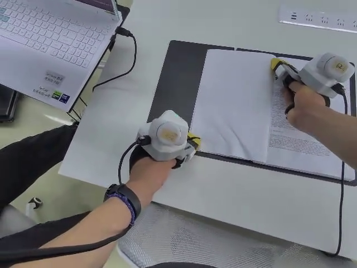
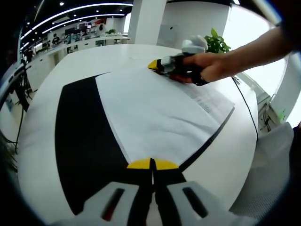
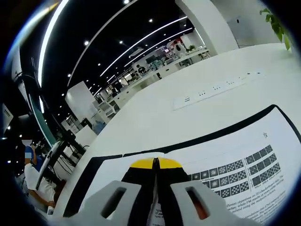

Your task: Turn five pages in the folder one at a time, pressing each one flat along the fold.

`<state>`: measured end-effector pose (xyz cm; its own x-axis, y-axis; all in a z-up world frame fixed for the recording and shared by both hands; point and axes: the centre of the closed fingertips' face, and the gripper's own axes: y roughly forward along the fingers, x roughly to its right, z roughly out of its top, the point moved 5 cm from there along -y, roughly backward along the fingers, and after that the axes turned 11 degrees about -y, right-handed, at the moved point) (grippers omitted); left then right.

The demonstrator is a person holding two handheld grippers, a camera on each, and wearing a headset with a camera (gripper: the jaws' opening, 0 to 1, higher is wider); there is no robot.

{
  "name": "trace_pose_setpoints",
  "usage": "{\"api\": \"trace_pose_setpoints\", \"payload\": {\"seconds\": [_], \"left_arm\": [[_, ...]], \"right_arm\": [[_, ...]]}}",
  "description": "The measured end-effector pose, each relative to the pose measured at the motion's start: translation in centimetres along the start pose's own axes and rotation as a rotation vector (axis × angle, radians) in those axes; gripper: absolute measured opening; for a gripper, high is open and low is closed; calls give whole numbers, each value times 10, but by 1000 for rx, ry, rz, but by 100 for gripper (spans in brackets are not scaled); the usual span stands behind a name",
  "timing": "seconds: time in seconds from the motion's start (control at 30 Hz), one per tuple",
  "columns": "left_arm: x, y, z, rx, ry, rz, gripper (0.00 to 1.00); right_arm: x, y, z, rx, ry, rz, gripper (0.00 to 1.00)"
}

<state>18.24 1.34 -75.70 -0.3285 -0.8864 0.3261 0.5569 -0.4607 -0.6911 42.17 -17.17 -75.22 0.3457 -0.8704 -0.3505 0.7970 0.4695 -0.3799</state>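
A black folder (image 1: 175,84) lies open on the white table. A blank white page (image 1: 234,100) lies turned over onto its left half, slightly rippled. The printed page (image 1: 290,134) shows on the right half. My left gripper (image 1: 193,143) is shut, its yellow tips (image 2: 153,164) touching the blank page's (image 2: 150,113) near left corner; whether paper is pinched there I cannot tell. My right gripper (image 1: 276,66) is shut at the far end of the fold, tips (image 3: 155,163) down between the blank page (image 3: 113,167) and the printed page (image 3: 240,174).
An open laptop (image 1: 50,39) sits at the far left with a black cable (image 1: 125,56) running toward the folder. A power strip (image 1: 321,18) lies at the back right. The table's front edge and a mesh chair seat (image 1: 184,240) are just below the folder.
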Motion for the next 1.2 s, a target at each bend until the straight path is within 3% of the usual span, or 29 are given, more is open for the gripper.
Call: {"api": "trace_pose_setpoints", "payload": {"seconds": [0.33, 0.53, 0.57, 0.63, 0.7, 0.93, 1.2], "left_arm": [[1, 1, 0, 0, 2, 0, 0], [1, 1, 0, 4, 2, -4, 0], [0, 1, 0, 5, 2, -6, 0], [0, 1, 0, 6, 4, -7, 0], [0, 1, 0, 6, 6, -6, 0], [-1, 3, 0, 9, 6, -7, 0], [-2, 4, 0, 13, 7, -6, 0]], "right_arm": [[9, 5, -3, -12, -5, -2, 0], [11, 0, -10, -25, -43, 50, 0], [7, -13, -15, -28, -74, 61, 0], [8, -12, -16, -29, -73, 71, 0], [-3, -29, -22, -35, -104, 88, 0], [-25, -58, -32, -37, -117, 132, 0], [-36, -82, -43, -29, -114, 187, 0]]}}
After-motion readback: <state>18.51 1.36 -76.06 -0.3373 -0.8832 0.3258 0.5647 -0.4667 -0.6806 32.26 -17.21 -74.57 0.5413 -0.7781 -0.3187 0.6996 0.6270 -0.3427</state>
